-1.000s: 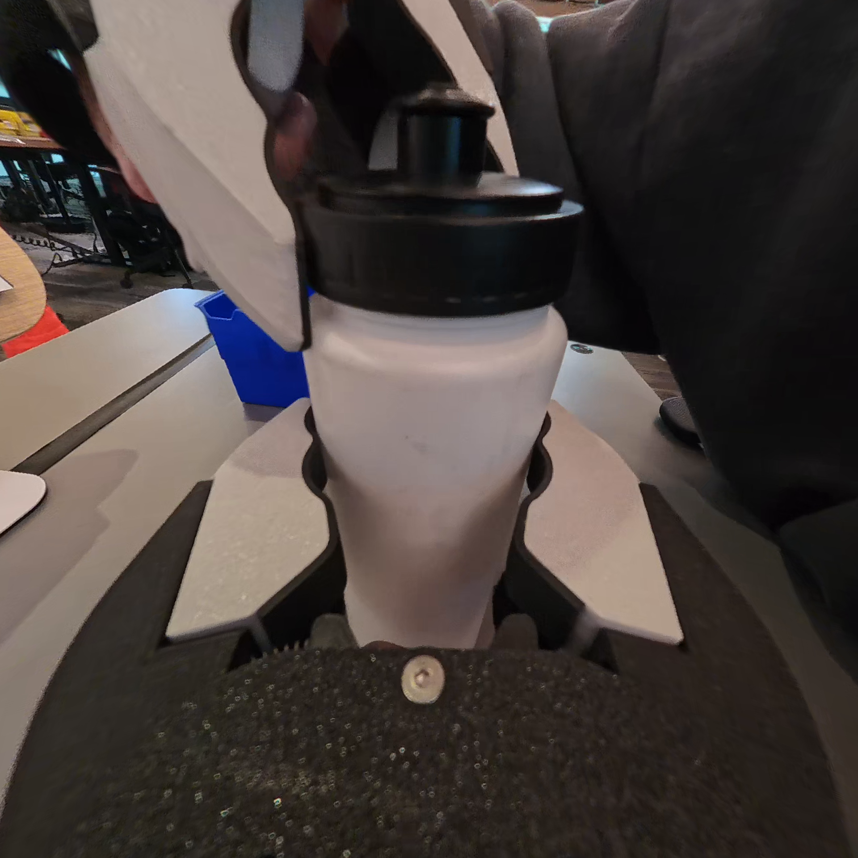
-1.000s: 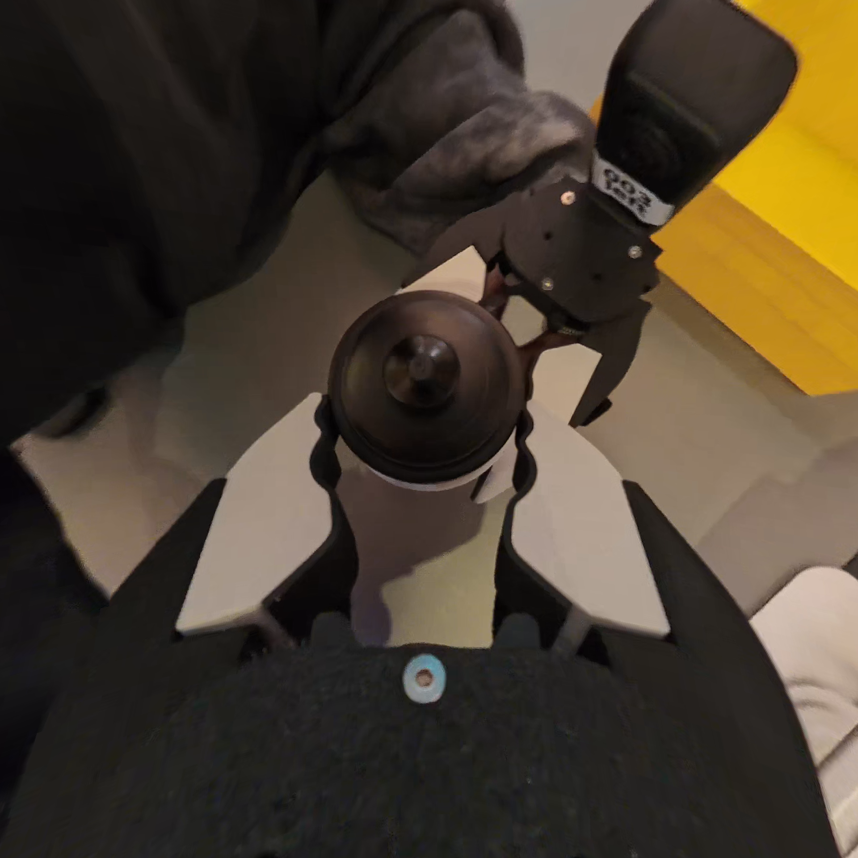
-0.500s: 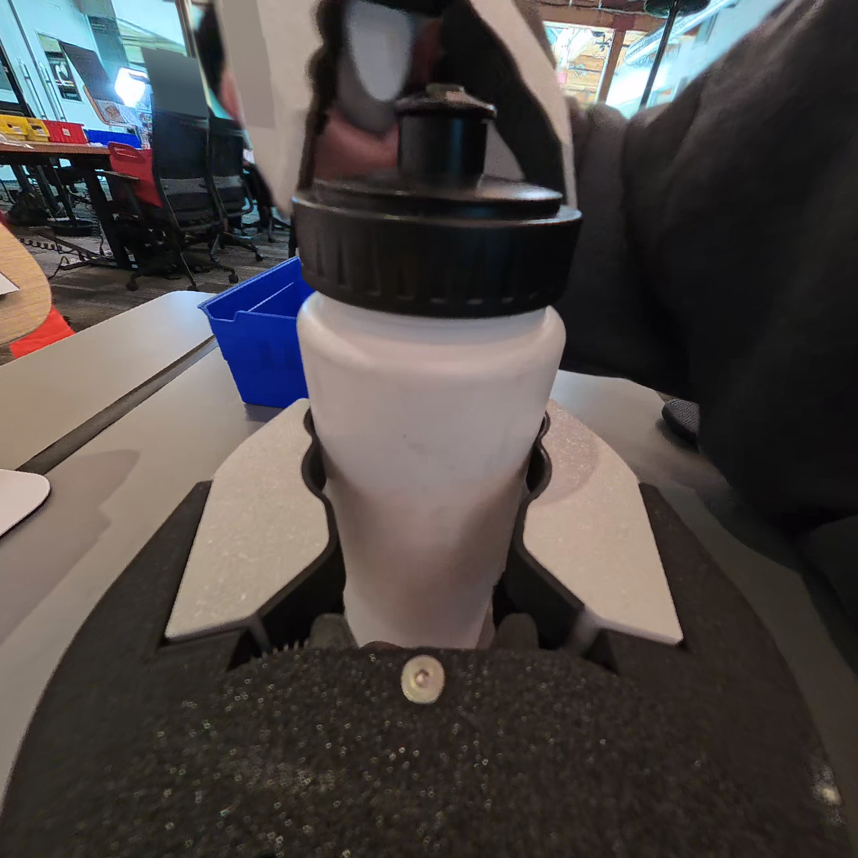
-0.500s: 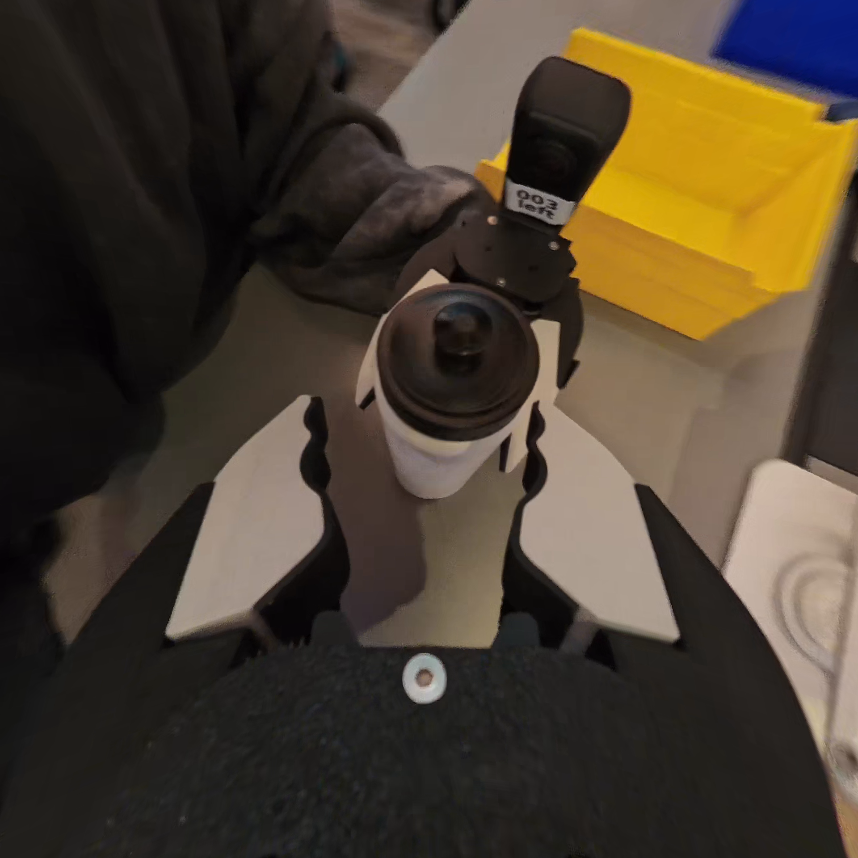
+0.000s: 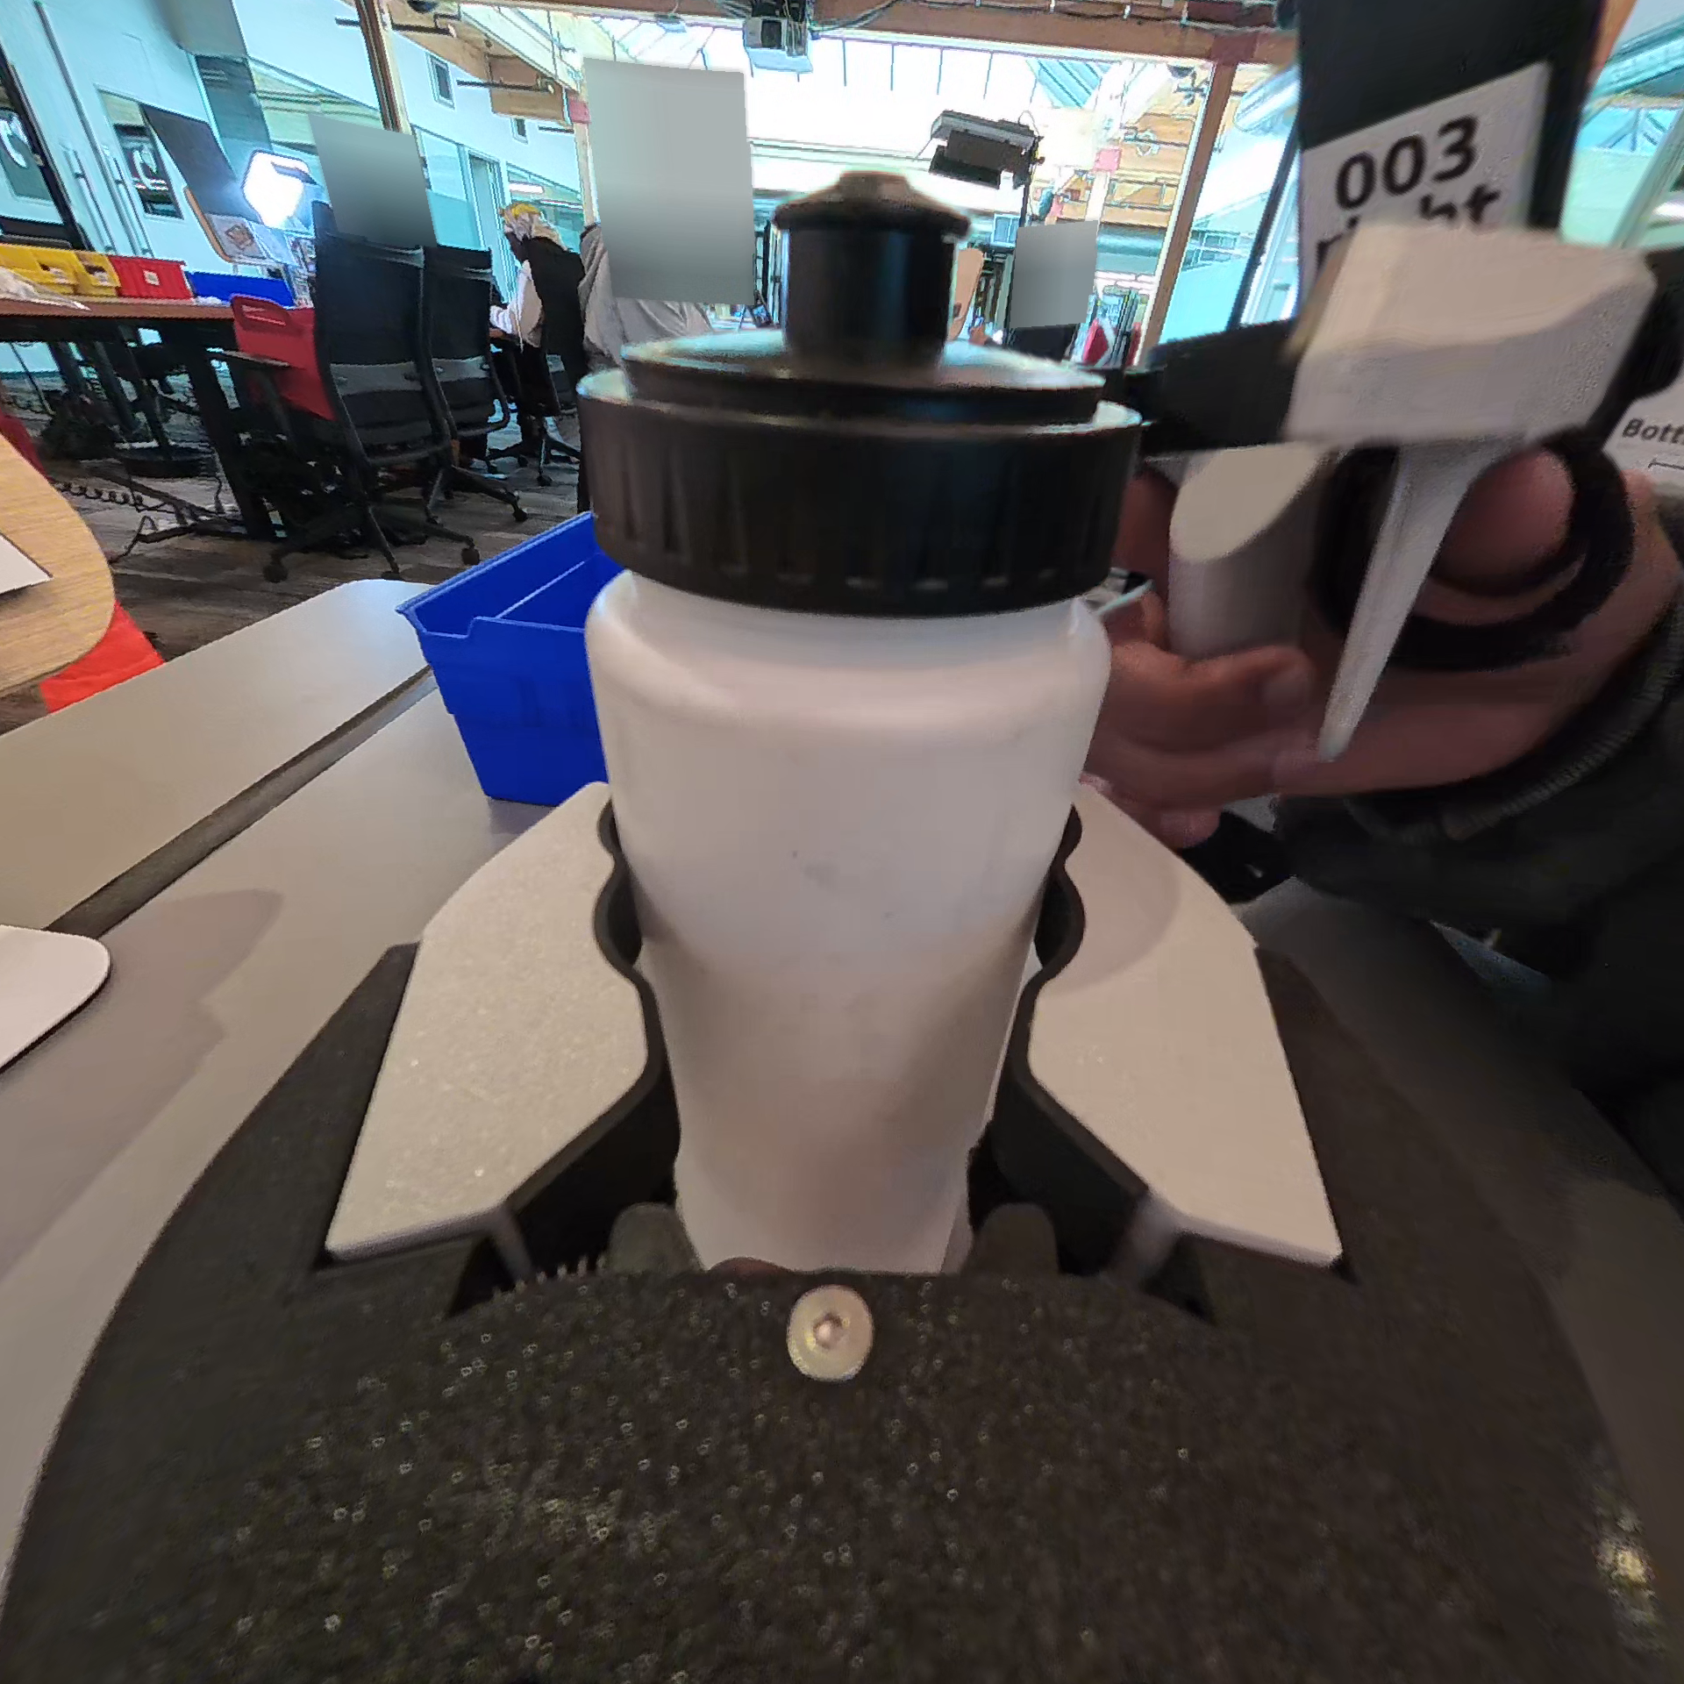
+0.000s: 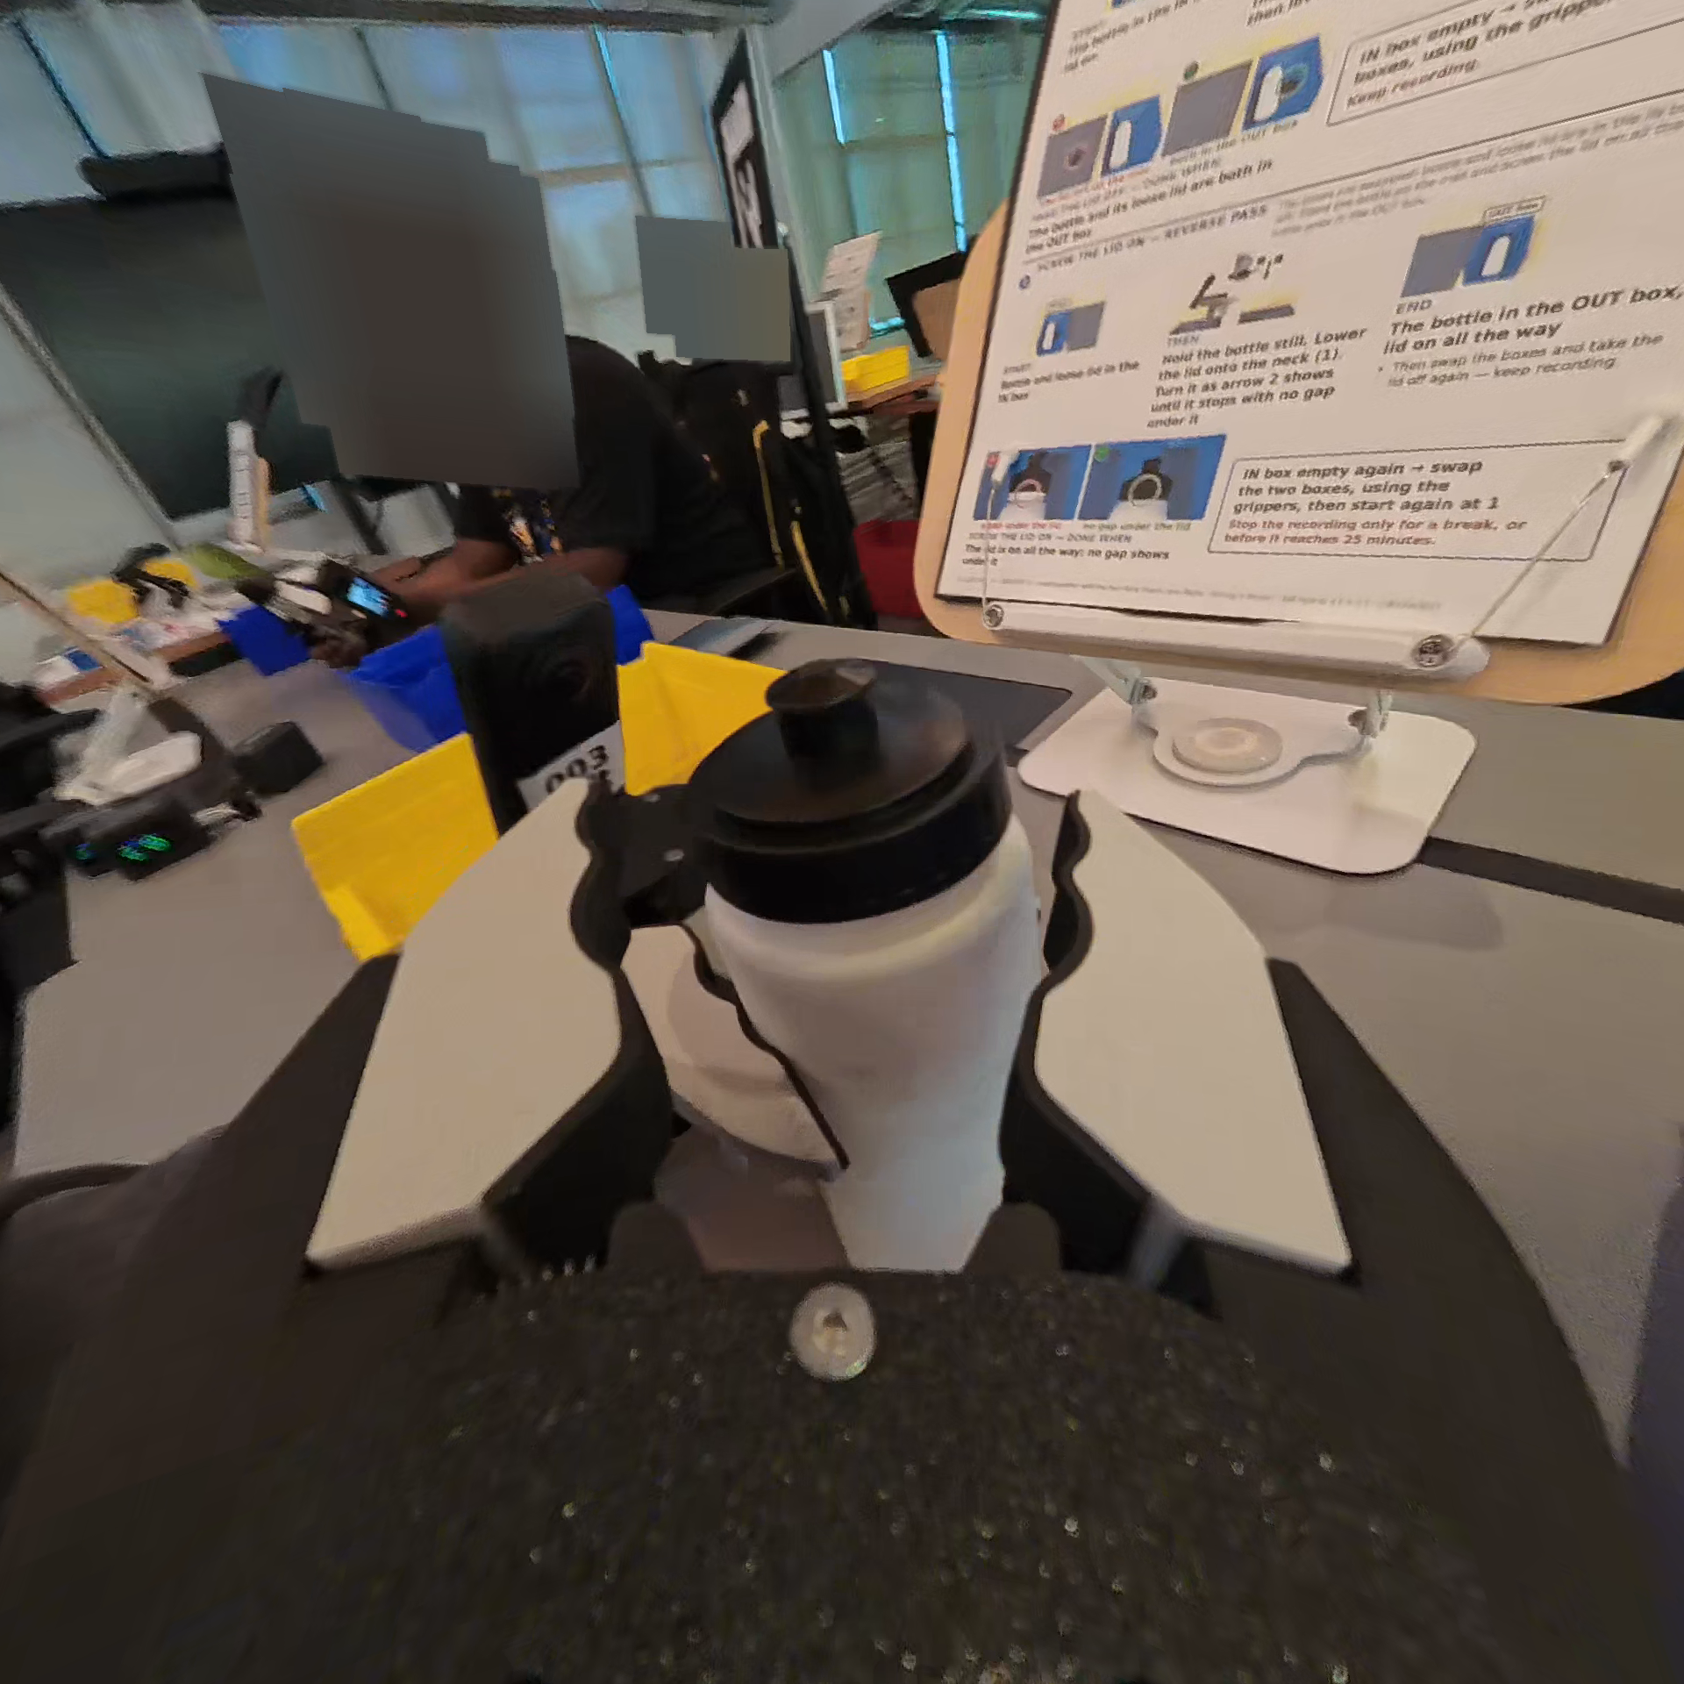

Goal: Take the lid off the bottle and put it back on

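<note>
**A:** Down comes the right tool (image 6: 834,866). Half a second ago it looked onto the lid from above; now it sits level with the bottle's side, fingers spread to either flank and gripping nothing.

**B:** And on the left?

**A:** The left tool (image 5: 838,820) pinches the body of the white plastic bottle (image 5: 847,1048), which stands upright on the grey table (image 5: 228,911). The black ribbed screw lid (image 5: 857,492), with its pull spout, sits fully down, and I see no gap under it.

**B:** So how should the step go?

**A:** My judgement: lift the right tool to the ribbed band, not the white wall, and close squarely on the ribs below the spout. The left pinch should be firm, or the bottle will likely spin with the lid.

**B:** Any writing?

**A:** I can see no brand on the bottle. A white printed sticker (image 6: 574,770) sits on the left tool's handle, and another on the right tool's. Farthest right, a printed instruction sheet (image 6: 1321,319) with small pictures rests on a wooden stand.
</note>
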The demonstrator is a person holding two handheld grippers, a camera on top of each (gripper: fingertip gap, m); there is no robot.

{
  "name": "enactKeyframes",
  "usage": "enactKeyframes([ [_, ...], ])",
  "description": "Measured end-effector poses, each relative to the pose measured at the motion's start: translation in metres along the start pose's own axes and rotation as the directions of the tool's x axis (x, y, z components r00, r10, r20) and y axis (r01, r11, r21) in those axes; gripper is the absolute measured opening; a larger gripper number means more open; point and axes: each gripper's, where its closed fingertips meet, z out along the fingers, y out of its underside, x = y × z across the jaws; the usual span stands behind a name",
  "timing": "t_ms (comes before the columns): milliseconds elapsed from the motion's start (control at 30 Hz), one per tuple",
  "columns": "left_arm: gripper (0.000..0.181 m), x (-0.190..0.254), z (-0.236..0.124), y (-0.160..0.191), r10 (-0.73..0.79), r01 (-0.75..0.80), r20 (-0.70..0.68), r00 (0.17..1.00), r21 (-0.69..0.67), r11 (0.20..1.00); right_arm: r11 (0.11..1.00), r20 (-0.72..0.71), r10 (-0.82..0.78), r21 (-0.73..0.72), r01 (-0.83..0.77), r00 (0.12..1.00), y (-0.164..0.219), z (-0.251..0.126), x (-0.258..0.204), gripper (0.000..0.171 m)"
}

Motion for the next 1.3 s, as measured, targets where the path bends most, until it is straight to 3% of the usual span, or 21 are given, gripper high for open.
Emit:
enactKeyframes([
  [200, 0.086, 0.000, -0.001, 0.000, -0.004, 0.004, -0.001, 1.000, 0.003, 1.000, 0.983, -0.112, -0.160, -0.112, 0.147, 0.981, 0.008, 0.017, 0.004, 0.076],
  [367, 0.086, 0.001, -0.001, 0.000, -0.005, 0.005, -0.010, 1.000, 0.005, 1.000, 0.958, 0.120, -0.176, -0.209, 0.198, 0.977, 0.011, 0.016, 0.000, 0.076],
  [567, 0.086, 0.001, -0.002, 0.000, -0.007, 0.008, -0.013, 1.000, 0.012, 1.000, 0.874, 0.473, -0.172, -0.332, 0.356, 0.864, 0.017, 0.013, -0.005, 0.076],
  [733, 0.086, 0.004, -0.001, 0.000, 0.000, 0.000, -0.023, 1.000, 0.008, 1.000, 0.784, 0.791, -0.118, -0.297, 0.545, 0.601, 0.020, 0.005, -0.009, 0.075],
  [900, 0.086, 0.008, -0.001, 0.001, 0.007, -0.007, -0.040, 0.999, 0.004, 1.000, 0.713, 0.954, -0.050, -0.174, 0.680, 0.296, 0.022, -0.003, -0.011, 0.075],
  [1033, 0.086, 0.008, -0.001, 0.000, -0.004, 0.005, -0.049, 0.999, 0.009, 1.000, 0.659, 0.998, 0.028, -0.061, 0.750, 0.056, 0.023, -0.007, -0.010, 0.075],
  [1167, 0.086, 0.007, -0.002, 0.000, -0.005, 0.005, -0.045, 0.999, 0.003, 1.000, 0.597, 0.989, 0.100, 0.030, 0.801, -0.112, 0.023, -0.007, -0.009, 0.076],
  [1300, 0.086, 0.007, -0.005, 0.000, -0.013, 0.014, -0.054, 0.998, 0.016, 1.000, 0.609, 0.977, 0.123, 0.063, 0.791, -0.173, 0.022, -0.005, -0.011, 0.076],
])
